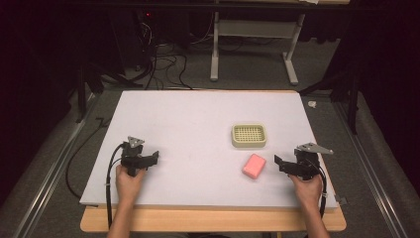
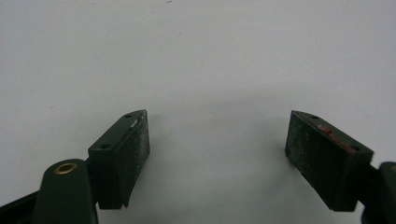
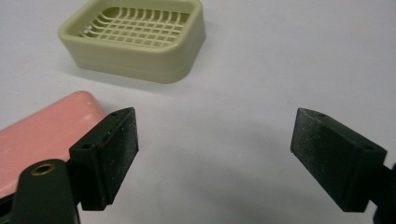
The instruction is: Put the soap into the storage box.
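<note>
**Both grippers idle, soap lying loose beside the dish**

I see my right gripper (image 1: 278, 163) low over the white tabletop (image 1: 188, 119), its jaws spread wide with nothing between them. The pink soap bar (image 1: 254, 165) lies flat just to its left, clear of both pads, near the beige slatted soap dish (image 1: 249, 135) but not touching it. My left gripper (image 1: 152, 157) rests well apart on the far left, jaws likewise wide and empty
</note>
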`<move>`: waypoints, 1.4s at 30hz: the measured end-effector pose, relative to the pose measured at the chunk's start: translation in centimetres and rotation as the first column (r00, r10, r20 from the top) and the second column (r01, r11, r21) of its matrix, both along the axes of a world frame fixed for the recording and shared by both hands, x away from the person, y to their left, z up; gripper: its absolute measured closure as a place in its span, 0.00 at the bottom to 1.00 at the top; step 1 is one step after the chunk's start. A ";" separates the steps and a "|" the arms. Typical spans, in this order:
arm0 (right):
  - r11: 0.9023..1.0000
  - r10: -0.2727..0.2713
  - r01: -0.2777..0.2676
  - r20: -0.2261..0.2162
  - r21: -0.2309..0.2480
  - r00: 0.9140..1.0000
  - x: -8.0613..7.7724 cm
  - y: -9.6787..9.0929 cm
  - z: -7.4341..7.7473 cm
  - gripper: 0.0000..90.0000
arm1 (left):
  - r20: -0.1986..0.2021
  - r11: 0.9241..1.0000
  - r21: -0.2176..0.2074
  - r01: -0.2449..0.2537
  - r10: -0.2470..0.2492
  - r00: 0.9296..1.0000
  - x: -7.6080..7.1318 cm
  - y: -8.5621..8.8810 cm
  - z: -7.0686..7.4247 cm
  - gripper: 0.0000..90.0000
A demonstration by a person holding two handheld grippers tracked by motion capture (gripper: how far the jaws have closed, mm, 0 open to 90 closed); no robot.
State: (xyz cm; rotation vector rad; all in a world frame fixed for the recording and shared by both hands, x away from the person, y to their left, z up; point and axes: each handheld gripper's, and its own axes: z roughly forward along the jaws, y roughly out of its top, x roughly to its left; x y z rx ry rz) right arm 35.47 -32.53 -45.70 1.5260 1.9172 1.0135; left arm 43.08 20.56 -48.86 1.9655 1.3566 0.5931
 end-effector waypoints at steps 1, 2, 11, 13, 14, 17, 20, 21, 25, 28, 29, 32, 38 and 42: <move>1.000 0.000 0.000 0.000 0.000 1.000 0.0 0.0 0.0 0.16 | 0.002 1.000 0.000 -0.001 0.001 1.000 0.0 0.0 0.0 0.25; 1.000 0.008 -0.008 0.003 0.003 1.000 -0.1 0.1 0.1 0.16 | 0.002 1.000 0.000 -0.001 0.001 1.000 0.0 0.0 0.0 0.25; 0.997 0.075 -0.075 0.030 0.016 0.997 -1.0 1.4 0.7 0.16 | 0.002 1.000 0.000 -0.001 0.001 1.000 0.0 0.0 0.0 0.25; 0.996 0.084 -0.085 0.033 0.013 0.996 -1.1 1.7 0.7 0.16 | 0.002 1.000 0.000 -0.001 0.001 1.000 0.0 0.0 0.0 0.25; 0.996 0.091 -0.092 0.034 0.017 0.995 -1.3 1.8 0.8 0.16 | 0.000 1.000 0.000 0.000 0.000 1.000 0.0 0.0 0.0 0.25; 0.995 0.100 -0.101 0.037 0.013 0.994 -1.4 2.0 0.8 0.16 | 0.002 1.000 0.000 -0.001 0.001 1.000 0.0 0.0 0.0 0.25; 0.993 0.119 -0.120 0.040 0.016 0.992 -1.6 2.5 0.7 0.15 | -0.001 1.000 -0.001 0.001 -0.001 1.000 0.0 0.0 0.0 0.25; 0.992 0.129 -0.129 0.045 0.012 0.991 -1.6 2.6 0.7 0.15 | 0.001 1.000 -0.001 0.000 0.000 1.000 0.0 0.0 0.0 0.25; 0.988 0.154 -0.155 0.050 0.012 0.987 -1.8 3.3 0.8 0.14 | 0.000 1.000 0.000 0.000 0.000 1.000 0.0 0.0 0.0 0.25; 0.984 0.176 -0.177 0.052 0.002 0.983 -1.8 3.9 0.9 0.14 | 0.000 1.000 0.000 0.000 0.000 1.000 0.0 0.0 0.0 0.25; 0.983 0.185 -0.185 0.053 0.000 0.981 -1.9 4.2 0.9 0.13 | 0.000 1.000 0.000 0.000 0.000 1.000 0.0 0.0 0.0 0.25; 0.979 0.204 -0.204 0.057 -0.007 0.977 -1.8 4.6 0.9 0.13 | 0.000 1.000 0.000 0.000 0.000 1.000 0.0 0.0 0.0 0.25; 0.968 0.249 -0.248 0.036 -0.025 0.968 -1.4 5.9 0.5 0.13 | 0.002 1.000 0.000 -0.001 0.001 1.000 0.0 0.0 0.0 0.25; 0.963 0.268 -0.267 0.034 -0.041 0.963 -1.2 6.5 0.5 0.13 | 0.002 1.000 0.000 -0.001 0.001 1.000 0.0 0.0 0.0 0.25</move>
